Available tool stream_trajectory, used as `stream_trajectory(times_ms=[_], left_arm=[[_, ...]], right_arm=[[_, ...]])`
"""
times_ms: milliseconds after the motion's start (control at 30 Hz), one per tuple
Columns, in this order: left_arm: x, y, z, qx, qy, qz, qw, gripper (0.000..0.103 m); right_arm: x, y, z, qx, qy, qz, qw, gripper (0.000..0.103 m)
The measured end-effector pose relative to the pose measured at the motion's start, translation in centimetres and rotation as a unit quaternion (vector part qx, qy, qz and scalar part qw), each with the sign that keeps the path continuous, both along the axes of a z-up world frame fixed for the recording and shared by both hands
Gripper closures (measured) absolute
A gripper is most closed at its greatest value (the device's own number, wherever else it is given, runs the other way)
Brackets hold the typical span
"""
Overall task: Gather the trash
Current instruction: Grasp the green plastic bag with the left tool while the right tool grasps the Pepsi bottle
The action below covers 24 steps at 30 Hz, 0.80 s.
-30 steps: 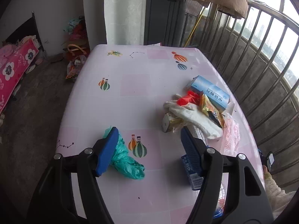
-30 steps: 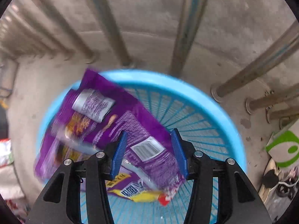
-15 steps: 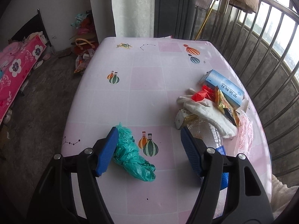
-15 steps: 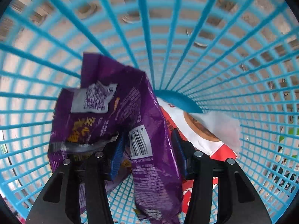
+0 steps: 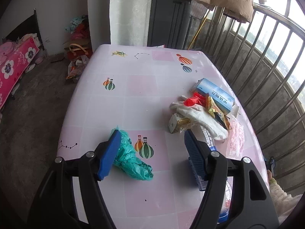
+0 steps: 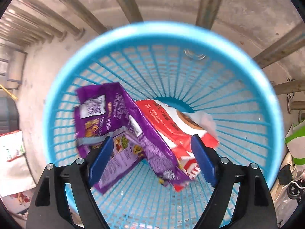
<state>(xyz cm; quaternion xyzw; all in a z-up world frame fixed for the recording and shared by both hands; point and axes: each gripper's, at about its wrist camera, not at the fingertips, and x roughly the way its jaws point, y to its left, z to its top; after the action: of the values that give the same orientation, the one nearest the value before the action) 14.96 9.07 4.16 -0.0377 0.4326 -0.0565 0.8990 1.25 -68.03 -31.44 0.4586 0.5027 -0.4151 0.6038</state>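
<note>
Since half a second ago: right gripper [image 6: 150, 160] has pulled back up out of the blue basket [image 6: 63, 87], whose whole rim now shows below it; the purple wrapper [image 6: 122, 126] has left its jaws and lies inside.
Right gripper: jaws spread wide, holding nothing, pointing down over the basket mouth.
Purple wrapper: below and slightly left of the right gripper, leaning on the basket's left wall, blurred.
Red and white wrapper [image 6: 171, 126]: just right of the purple one, touching it, down by the basket floor.
Left gripper [image 5: 150, 152]: jaws wide apart, empty, hovering over the near end of the pink table [image 5: 137, 84].
Green plastic bag [image 5: 131, 160]: crumpled on the table, just behind the left finger, partly hidden by it.
Trash pile: ahead and right of the left gripper, a white glove [image 5: 202, 120] draped over a small gold carton [image 5: 177, 122], with red plastic [image 5: 194, 101] and a blue box [image 5: 215, 95] beyond.
Clear bottle [image 5: 207, 139]: just behind the right finger, mostly hidden.
Railing [image 5: 270, 61]: runs along the table's far right side.
</note>
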Motion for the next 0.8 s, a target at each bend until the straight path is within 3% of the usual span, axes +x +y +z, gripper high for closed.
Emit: stream_trajectory(times_ms=[167, 233, 433, 533, 667, 800], left_arm=[[-1.7, 1.0, 0.9, -0.012, -0.029, -0.01, 0.9994, 0.034], [-2.4, 1.7, 1.1, -0.018, -0.039, -0.011, 0.999, 0.034], [-4.0, 3.6, 0.9, -0.045, -0.055, -0.013, 0.9974, 0.03], [-4.5, 4.2, 0.2, -0.05, -0.054, -0.014, 0.9972, 0.03], [-4.8, 5.2, -1.3, -0.06, -0.039, -0.008, 0.9974, 0.03], [-3.8, 5.5, -3.3, -0.078, -0.013, -0.004, 0.9969, 0.03]], right_arm=[[-3.7, 3.4, 7.1, -0.05, -0.057, -0.014, 0.997, 0.022], [-4.2, 4.6, 11.4, -0.087, -0.096, -0.011, 0.992, 0.022], [-4.2, 11.9, 26.4, -0.198, -0.192, 0.072, 0.958, 0.022], [-3.0, 16.4, 32.0, -0.224, -0.233, 0.121, 0.938, 0.022], [-1.0, 21.7, 35.7, -0.207, -0.279, 0.181, 0.92, 0.022], [2.6, 28.9, 36.7, -0.139, -0.325, 0.265, 0.897, 0.022]])
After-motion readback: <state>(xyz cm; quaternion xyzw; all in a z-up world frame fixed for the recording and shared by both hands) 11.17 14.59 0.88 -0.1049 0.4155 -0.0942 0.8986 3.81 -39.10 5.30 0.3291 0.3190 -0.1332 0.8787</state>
